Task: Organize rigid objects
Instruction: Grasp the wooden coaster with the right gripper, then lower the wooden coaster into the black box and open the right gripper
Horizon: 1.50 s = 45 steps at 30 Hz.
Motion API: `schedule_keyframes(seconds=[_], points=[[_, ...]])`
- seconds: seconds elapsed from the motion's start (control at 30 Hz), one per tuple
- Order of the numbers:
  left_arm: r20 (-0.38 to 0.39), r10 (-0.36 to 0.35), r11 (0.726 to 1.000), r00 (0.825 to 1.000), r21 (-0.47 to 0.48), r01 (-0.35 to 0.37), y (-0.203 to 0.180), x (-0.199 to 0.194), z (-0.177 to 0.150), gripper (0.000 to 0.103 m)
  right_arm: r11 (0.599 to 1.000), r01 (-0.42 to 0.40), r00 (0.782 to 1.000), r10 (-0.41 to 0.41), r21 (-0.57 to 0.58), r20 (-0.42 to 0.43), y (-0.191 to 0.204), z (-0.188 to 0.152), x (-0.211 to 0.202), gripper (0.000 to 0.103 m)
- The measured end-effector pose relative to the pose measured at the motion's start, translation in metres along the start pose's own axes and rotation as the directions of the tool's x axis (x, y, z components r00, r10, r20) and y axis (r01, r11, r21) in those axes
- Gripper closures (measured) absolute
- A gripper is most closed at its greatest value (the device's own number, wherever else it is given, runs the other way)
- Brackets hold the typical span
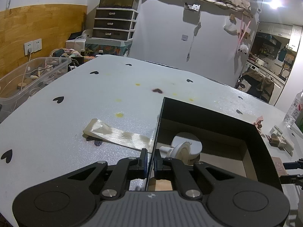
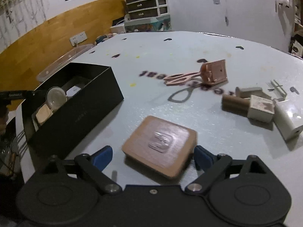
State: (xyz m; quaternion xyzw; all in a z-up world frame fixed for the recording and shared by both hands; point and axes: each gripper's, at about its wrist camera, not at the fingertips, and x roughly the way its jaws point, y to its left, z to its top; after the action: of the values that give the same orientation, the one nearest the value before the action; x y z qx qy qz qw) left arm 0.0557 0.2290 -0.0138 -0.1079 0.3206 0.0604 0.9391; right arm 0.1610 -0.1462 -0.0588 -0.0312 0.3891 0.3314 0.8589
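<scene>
A black open box [image 1: 253, 140] stands on the white table; it also shows in the right wrist view [image 2: 90, 102]. It holds a white round piece [image 1: 186, 143], a clear round lid [image 2: 56, 96] and a tan block [image 2: 44, 114]. My left gripper [image 1: 151, 160] is shut on the box's left wall. My right gripper [image 2: 153, 156] is open around a flat brown square block [image 2: 161, 145] lying on the table; the blue pads [image 2: 103, 156] do not touch it.
Pink scissors [image 2: 180, 78] and a pink boxy piece [image 2: 215, 71] lie further back. Wooden and cream blocks [image 2: 255, 107] lie at right. A shiny ribbon strip [image 1: 117, 132] lies left of the box. A clear bin [image 1: 32, 75] stands off the table's left, a bottle [image 1: 294, 107] at right.
</scene>
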Motion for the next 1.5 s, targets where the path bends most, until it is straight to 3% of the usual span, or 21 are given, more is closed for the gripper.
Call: schedule_keyframes(seconds=[0.13, 0.3, 0.43, 0.57, 0.7, 0.8, 0.9, 1.13, 1.27, 1.37, 1.5], points=[[0.000, 0.000, 1.000, 1.000, -0.001, 0.000, 0.000, 0.000, 0.000, 0.097, 0.996, 0.087, 0.996, -0.087, -0.006, -0.004, 0.022, 0.005, 0.014, 0.010], [0.001, -0.001, 1.000, 1.000, -0.002, 0.001, 0.000, 0.000, 0.000, 0.097, 0.977, 0.204, 0.979, -0.204, -0.064, 0.014, 0.039, 0.010, 0.025, 0.023], [0.002, -0.005, 1.000, 1.000, 0.000, 0.005, 0.000, 0.000, -0.001, 0.097, 0.987, 0.148, 0.989, -0.147, -0.069, 0.025, 0.039, 0.016, 0.020, 0.023], [0.003, -0.004, 1.000, 1.000, 0.002, 0.004, 0.001, 0.001, -0.001, 0.097, 0.988, 0.091, 0.990, -0.077, -0.121, 0.116, 0.053, 0.037, -0.006, 0.023], [0.005, -0.005, 1.000, 1.000, -0.002, 0.005, 0.001, 0.001, -0.001, 0.097, 0.965, -0.042, 0.982, 0.088, -0.258, 0.170, 0.082, 0.059, -0.030, 0.023], [0.004, -0.006, 1.000, 1.000, -0.002, 0.006, 0.000, 0.001, -0.001, 0.097, 0.896, -0.162, 0.970, 0.223, -0.413, 0.102, 0.109, 0.071, -0.029, 0.023], [0.005, -0.006, 1.000, 1.000, -0.003, 0.006, 0.001, 0.001, -0.001, 0.097, 0.806, -0.240, 0.960, 0.279, -0.542, -0.010, 0.135, 0.076, -0.015, 0.023], [0.005, -0.011, 1.000, 1.000, -0.005, 0.011, 0.002, 0.001, -0.002, 0.097, 0.633, -0.355, 0.935, 0.260, -0.688, -0.243, 0.168, 0.081, 0.025, 0.023], [0.008, -0.015, 1.000, 1.000, -0.009, 0.016, 0.003, 0.001, -0.002, 0.097, 0.614, -0.431, 0.902, 0.272, -0.661, -0.336, 0.164, 0.098, 0.042, 0.023], [0.007, -0.019, 1.000, 1.000, -0.009, 0.019, 0.004, 0.002, -0.002, 0.097, 0.605, -0.499, 0.865, 0.302, -0.621, -0.400, 0.166, 0.099, 0.050, 0.052], [0.006, -0.020, 1.000, 1.000, -0.009, 0.020, 0.005, 0.002, -0.001, 0.097, 0.665, -0.534, 0.838, 0.333, -0.522, -0.433, 0.163, 0.109, 0.064, 0.043]])
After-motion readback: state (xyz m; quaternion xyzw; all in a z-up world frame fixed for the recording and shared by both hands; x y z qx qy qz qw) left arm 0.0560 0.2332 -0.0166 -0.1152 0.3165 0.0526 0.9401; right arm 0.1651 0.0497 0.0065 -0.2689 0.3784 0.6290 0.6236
